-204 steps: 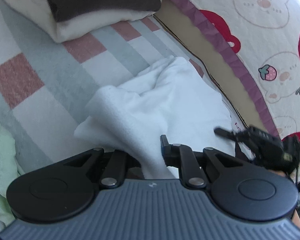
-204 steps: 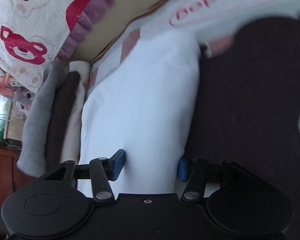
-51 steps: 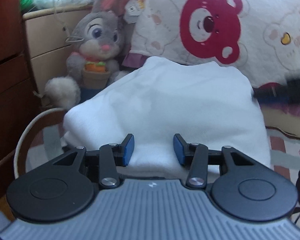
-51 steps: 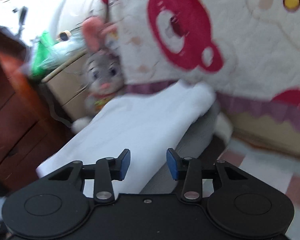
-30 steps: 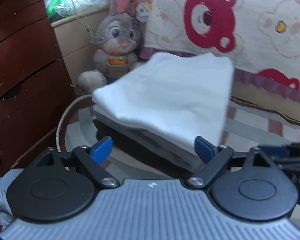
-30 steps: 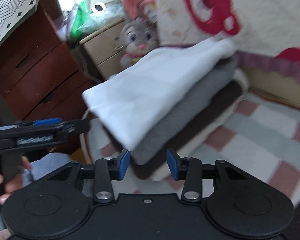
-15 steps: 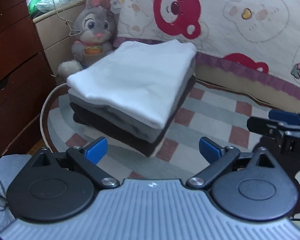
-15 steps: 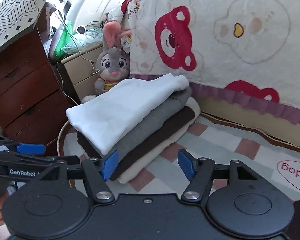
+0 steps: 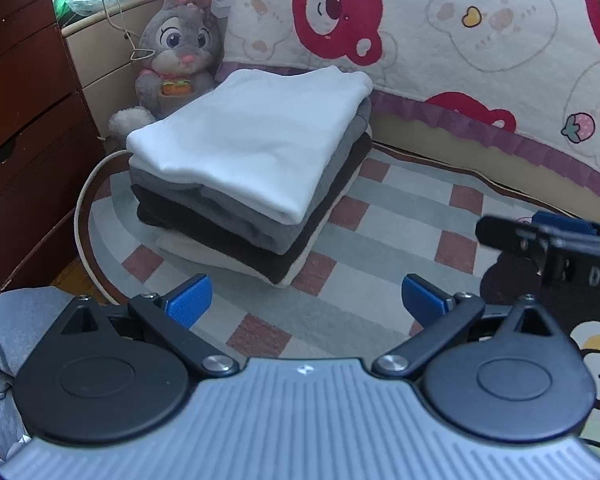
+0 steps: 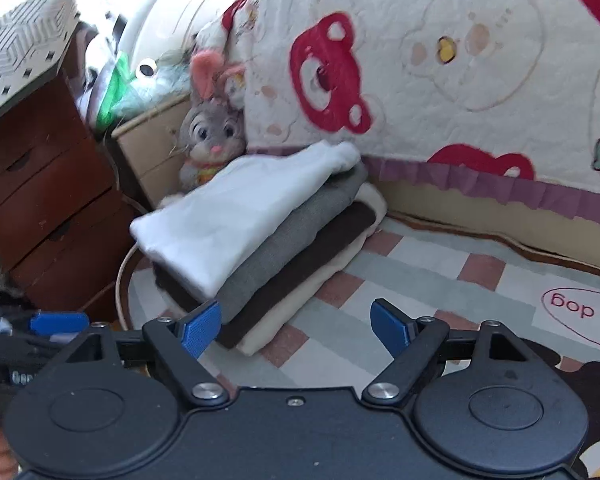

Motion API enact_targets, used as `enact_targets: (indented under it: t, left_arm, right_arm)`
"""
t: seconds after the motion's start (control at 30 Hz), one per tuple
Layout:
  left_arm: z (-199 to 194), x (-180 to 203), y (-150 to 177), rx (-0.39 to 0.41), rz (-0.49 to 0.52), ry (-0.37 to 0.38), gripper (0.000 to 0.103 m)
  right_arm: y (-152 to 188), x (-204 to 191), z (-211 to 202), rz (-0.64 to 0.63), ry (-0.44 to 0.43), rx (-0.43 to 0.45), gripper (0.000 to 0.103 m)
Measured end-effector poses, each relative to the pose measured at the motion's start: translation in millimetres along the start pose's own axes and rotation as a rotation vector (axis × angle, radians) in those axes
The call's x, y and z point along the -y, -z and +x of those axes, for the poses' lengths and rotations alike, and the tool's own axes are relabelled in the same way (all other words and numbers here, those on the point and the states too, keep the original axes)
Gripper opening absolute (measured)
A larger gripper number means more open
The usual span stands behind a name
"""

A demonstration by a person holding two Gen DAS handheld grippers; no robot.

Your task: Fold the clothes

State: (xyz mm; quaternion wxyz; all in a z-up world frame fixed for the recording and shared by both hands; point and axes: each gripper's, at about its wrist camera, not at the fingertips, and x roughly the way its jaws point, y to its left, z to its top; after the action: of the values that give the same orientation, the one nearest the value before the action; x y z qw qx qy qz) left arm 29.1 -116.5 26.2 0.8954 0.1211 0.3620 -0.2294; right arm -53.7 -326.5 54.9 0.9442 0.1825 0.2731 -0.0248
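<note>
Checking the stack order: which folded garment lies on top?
The white folded garment; the grey, dark brown and cream ones lie beneath it.

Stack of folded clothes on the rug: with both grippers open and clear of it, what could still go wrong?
The white top overhangs the grey layer at the front, so it may slide or droop. The stack sits near the rug's edge beside the rabbit toy; a nudge could tip it. The left gripper and right gripper hold nothing.

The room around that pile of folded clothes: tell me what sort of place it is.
Probably a bedroom, perhaps a child's. A bear-print quilt hangs beside the checked rug, a plush rabbit sits behind the stack of folded clothes, and a wooden chest of drawers stands nearby.
</note>
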Motion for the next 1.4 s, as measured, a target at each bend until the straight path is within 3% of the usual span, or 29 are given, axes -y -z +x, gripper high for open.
enact_targets:
  t: [0.27, 0.43, 0.8, 1.4]
  left_arm:
    - [-4.5, 7.8, 6.4, -0.018, 0.016, 0.017, 0.103]
    - [-8.7, 9.7, 7.1, -0.028, 0.005, 0.012, 0.103]
    - [5.7, 15.9, 11.3, -0.071, 0.031, 0.010, 0.103]
    - [10.1, 12.4, 16.8, -0.101, 0.015, 0.012, 0.103]
  right_arm:
    - [-0.7, -8.0, -1.4, -0.050, 0.047, -0.036, 0.085]
    - [-0.1, -7.4, -9.3, -0.038, 0.078, -0.002, 0.085]
    - [4.2, -1.0, -6.2, 0.018, 0.081, -0.009, 0.085]
    - [8.5, -7.5, -1.0, -0.001, 0.061, -0.043, 0.085]
